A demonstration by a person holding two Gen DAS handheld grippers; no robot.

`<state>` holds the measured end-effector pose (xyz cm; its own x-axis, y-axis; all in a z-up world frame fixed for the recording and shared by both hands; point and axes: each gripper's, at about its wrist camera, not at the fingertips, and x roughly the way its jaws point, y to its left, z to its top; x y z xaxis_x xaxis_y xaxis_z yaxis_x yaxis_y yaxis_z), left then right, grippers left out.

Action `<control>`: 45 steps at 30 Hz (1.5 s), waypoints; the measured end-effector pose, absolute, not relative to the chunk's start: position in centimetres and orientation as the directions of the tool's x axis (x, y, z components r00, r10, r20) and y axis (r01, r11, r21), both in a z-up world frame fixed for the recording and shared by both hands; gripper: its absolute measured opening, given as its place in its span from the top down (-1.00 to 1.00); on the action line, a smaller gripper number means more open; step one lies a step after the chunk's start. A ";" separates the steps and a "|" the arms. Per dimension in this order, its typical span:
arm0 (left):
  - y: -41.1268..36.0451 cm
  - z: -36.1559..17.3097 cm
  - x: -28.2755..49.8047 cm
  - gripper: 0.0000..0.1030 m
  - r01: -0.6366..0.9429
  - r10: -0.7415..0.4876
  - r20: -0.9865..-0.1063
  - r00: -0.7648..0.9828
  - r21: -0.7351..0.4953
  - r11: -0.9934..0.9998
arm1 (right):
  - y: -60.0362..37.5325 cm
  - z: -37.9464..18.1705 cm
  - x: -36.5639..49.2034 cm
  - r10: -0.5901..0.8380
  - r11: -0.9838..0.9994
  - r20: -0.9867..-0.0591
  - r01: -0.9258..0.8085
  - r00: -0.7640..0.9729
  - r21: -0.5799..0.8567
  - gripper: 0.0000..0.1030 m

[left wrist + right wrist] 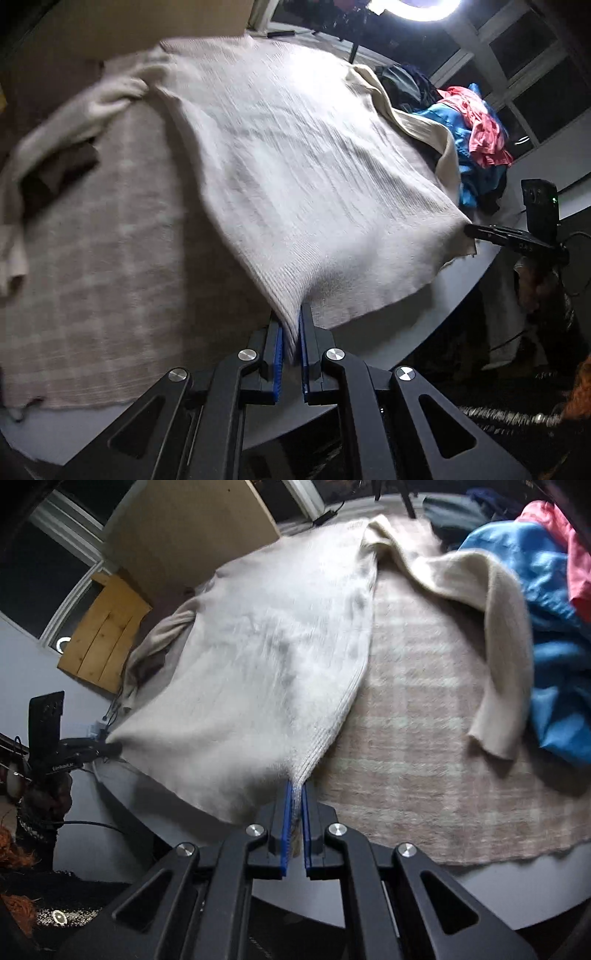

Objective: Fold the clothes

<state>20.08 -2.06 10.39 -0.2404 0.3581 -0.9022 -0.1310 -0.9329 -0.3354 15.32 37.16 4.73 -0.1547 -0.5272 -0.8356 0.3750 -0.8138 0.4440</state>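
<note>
Pinching the hem at both corners, the left gripper (291,332) and the right gripper (297,808) are each clamped narrow on the cream sweater (295,166), at bottom centre of their own views, likely so the hem stays taut for folding. Beyond them its body lies over a checked blanket (424,738) on the grey worktop (461,280). Farther off at right sits a heap of blue and pink clothes (546,609), apparently waiting.
</note>
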 end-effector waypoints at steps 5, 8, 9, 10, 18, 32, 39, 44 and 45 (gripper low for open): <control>-1.8 4.9 20.1 0.88 -0.079 0.321 -0.942 -0.101 -0.314 -0.946 | 36.4 1.0 15.5 -0.456 -0.833 -0.888 0.376 -0.050 0.406 0.89; -2.1 4.0 20.6 0.84 -0.057 0.310 -0.949 -0.054 -0.307 -0.950 | 36.0 1.0 15.2 -0.426 -0.819 -0.904 0.414 0.022 0.396 0.81; -2.4 4.4 20.8 0.80 -0.059 0.294 -0.954 -0.053 -0.291 -0.955 | 36.2 1.9 14.9 -0.416 -0.818 -0.909 0.435 0.007 0.377 0.66; -2.8 5.0 21.0 0.66 -0.056 0.283 -0.957 -0.058 -0.280 -0.958 | 36.4 2.9 14.5 -0.405 -0.815 -0.914 0.456 -0.008 0.357 0.56; -3.2 9.7 13.2 0.56 -0.065 0.264 -0.922 -0.283 -0.256 -0.965 | 34.8 5.7 0.5 -0.510 -0.834 -0.825 0.372 -0.242 0.407 0.07; -1.2 5.3 7.1 0.52 -0.090 0.294 -0.912 -0.286 -0.280 -0.956 | 32.8 1.1 -15.2 -0.249 -0.967 -0.859 0.161 -0.447 0.196 0.83; -5.6 10.0 12.0 0.26 0.082 0.120 -0.935 -0.334 -0.155 -0.984 | 30.9 2.4 -13.8 -0.294 -0.944 -0.887 0.255 -0.357 0.210 0.57; -12.3 13.8 17.5 0.16 0.206 -0.043 -0.939 -0.341 -0.030 -0.978 | 31.4 5.3 -8.9 -0.397 -0.893 -0.860 0.353 -0.320 0.280 0.42; -13.7 14.3 18.3 0.12 0.230 -0.069 -0.938 -0.340 -0.011 -0.973 | 31.5 6.3 -7.5 -0.423 -0.876 -0.853 0.378 -0.305 0.299 0.42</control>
